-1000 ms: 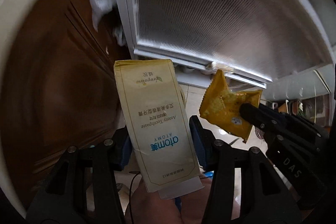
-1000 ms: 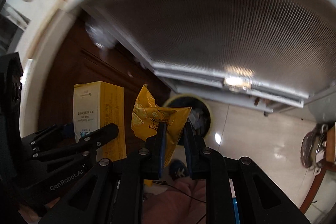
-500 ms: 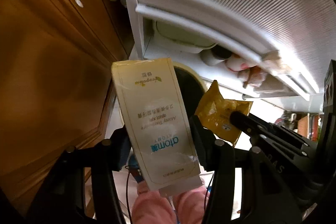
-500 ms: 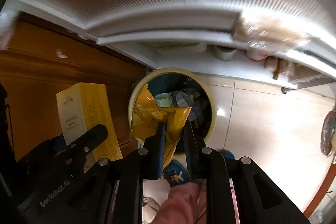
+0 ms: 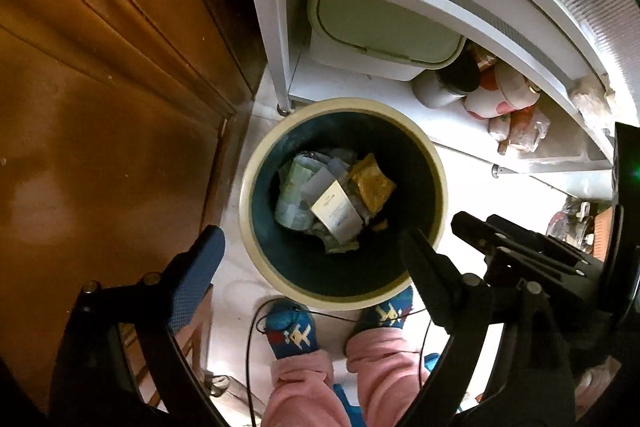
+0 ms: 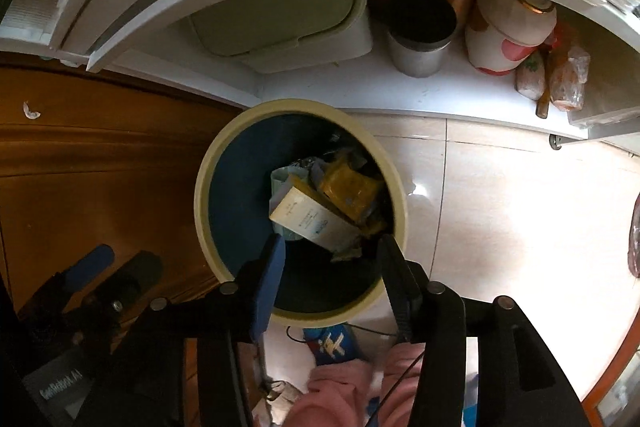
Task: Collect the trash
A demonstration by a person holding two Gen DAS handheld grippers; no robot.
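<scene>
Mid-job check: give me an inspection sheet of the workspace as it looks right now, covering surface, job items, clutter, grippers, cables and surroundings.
Surface: glossy tiled floor, glare on the right.
Job's things: toothpaste box and yellow wrapper lie in the round bin on other trash.
Clutter: nothing seen on the floor beside the bin.
Grippers: left gripper open, empty; right gripper open, empty; both above the bin.
Cables: thin black wire hangs past the slippers.
Surroundings: wooden cabinet left; white shelf holding a lidded bin, metal canister, jar.

Both wrist views look steeply down from close above, sharing the trash bin (image 5: 344,199) (image 6: 300,211).
</scene>
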